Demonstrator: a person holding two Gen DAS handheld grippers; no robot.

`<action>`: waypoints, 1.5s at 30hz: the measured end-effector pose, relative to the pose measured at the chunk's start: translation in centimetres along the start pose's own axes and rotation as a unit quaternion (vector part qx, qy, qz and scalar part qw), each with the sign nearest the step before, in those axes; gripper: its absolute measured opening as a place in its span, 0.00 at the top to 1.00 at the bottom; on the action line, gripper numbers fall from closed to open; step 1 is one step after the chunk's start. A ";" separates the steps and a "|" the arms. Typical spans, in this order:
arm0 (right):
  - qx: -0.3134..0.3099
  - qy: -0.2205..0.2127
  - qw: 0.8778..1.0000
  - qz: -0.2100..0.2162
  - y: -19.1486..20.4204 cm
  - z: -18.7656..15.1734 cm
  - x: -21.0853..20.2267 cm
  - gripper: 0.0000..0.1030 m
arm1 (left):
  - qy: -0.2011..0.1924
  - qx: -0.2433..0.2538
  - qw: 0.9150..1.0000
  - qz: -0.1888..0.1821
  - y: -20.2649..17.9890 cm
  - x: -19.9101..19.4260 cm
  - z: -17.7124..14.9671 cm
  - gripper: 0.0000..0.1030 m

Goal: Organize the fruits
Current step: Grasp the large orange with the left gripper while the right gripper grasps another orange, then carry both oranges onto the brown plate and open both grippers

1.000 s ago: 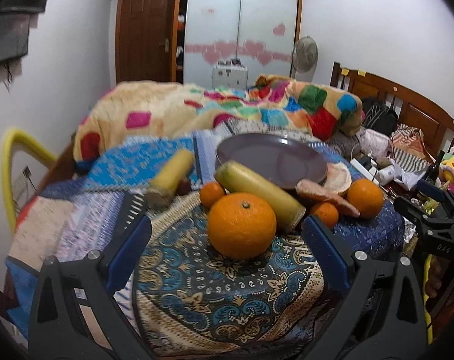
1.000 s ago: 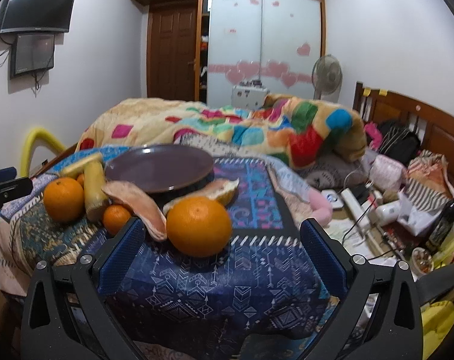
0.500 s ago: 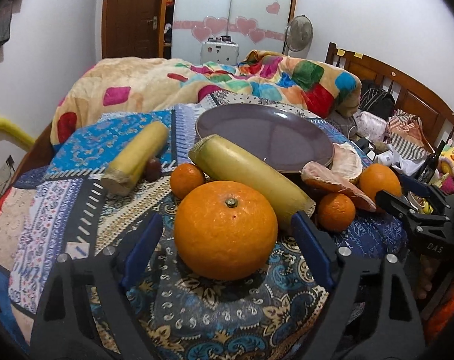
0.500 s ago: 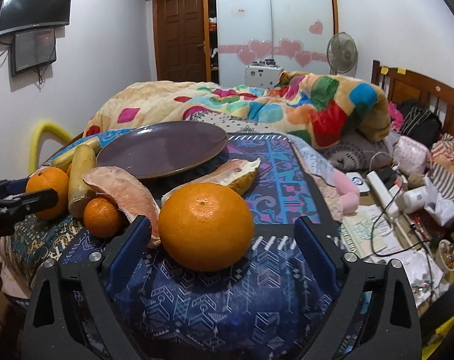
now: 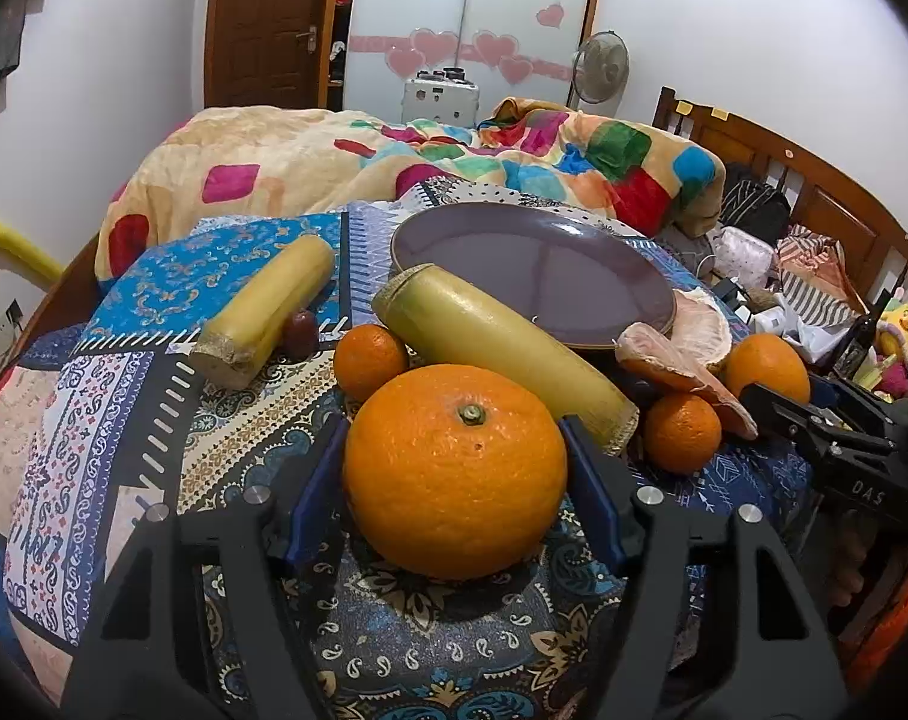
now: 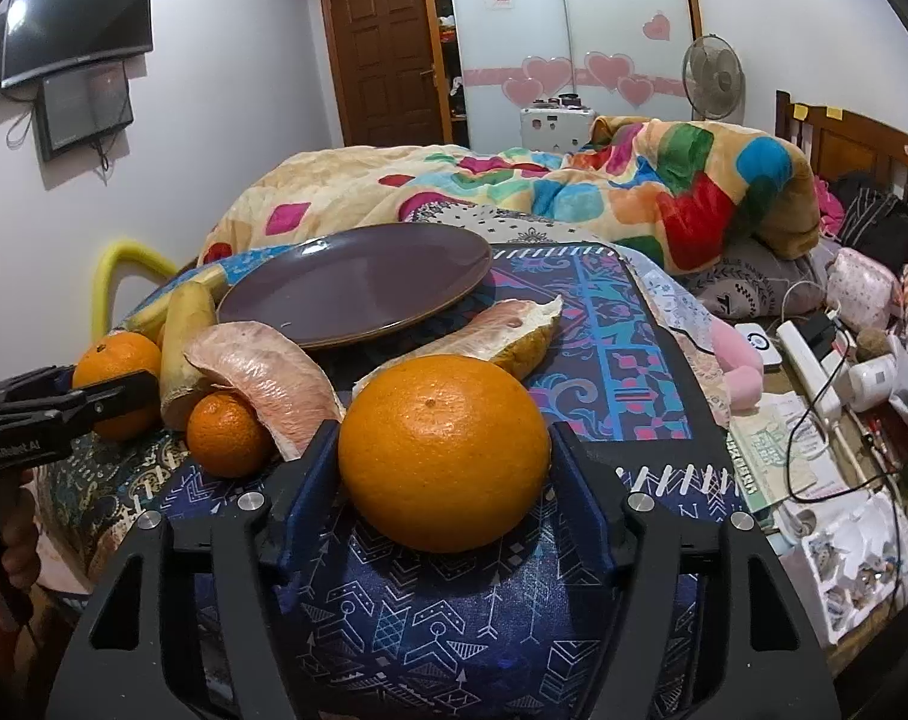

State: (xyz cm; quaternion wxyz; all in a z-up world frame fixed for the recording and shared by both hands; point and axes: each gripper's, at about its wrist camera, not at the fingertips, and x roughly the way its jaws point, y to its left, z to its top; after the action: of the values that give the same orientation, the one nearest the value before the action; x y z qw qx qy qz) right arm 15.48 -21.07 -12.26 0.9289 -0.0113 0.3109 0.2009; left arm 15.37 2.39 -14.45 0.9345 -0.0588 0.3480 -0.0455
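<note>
On patterned cloth [image 5: 93, 420], left gripper [image 5: 454, 468] jaws closing, pads touching a big orange [image 5: 454, 474]. Right gripper [image 6: 444, 456] closing likewise, clasping another large orange [image 6: 444, 450]; purple plate [image 6: 357, 282] at 11 o'clock.

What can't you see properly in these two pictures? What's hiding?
- Left wrist view: the underside of the big orange, hidden where it sits on the cloth between the closing blue pads.
- Right wrist view: the sugarcane piece, partly behind the pomelo slice; its far end is hidden.
- Right wrist view: the other gripper, cut off by the picture's left edge.
- Both views: the plate's far rim blurs into the blanket.
</note>
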 end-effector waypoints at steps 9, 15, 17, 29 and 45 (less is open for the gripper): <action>-0.005 0.001 1.000 -0.010 0.2 0.2 -0.4 0.38 | 0.008 0.006 1.000 0.008 -0.2 -0.5 0.2 0.34; -0.009 -0.015 1.000 -0.014 0.5 0.9 -1.6 0.38 | -0.005 0.008 1.000 0.014 -0.1 -1.8 1.0 0.34; -0.011 -0.024 1.000 -0.016 0.5 1.5 -2.0 0.38 | -0.016 0.012 1.000 0.017 -0.1 -2.5 1.6 0.34; -0.024 -0.082 0.996 -0.018 1.2 5.1 -3.5 0.38 | -0.075 0.043 0.996 0.026 -1.8 -4.5 6.1 0.34; -0.060 -0.106 0.992 -0.035 2.5 9.0 -1.0 0.38 | -0.077 0.058 0.995 0.024 -2.8 -0.8 11.1 0.34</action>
State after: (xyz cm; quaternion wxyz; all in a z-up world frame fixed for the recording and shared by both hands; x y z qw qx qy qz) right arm 18.96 -17.88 -4.12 0.9608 -0.0561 0.1971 0.1866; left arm 21.96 0.62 -5.20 0.9612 0.0009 0.2732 -0.0381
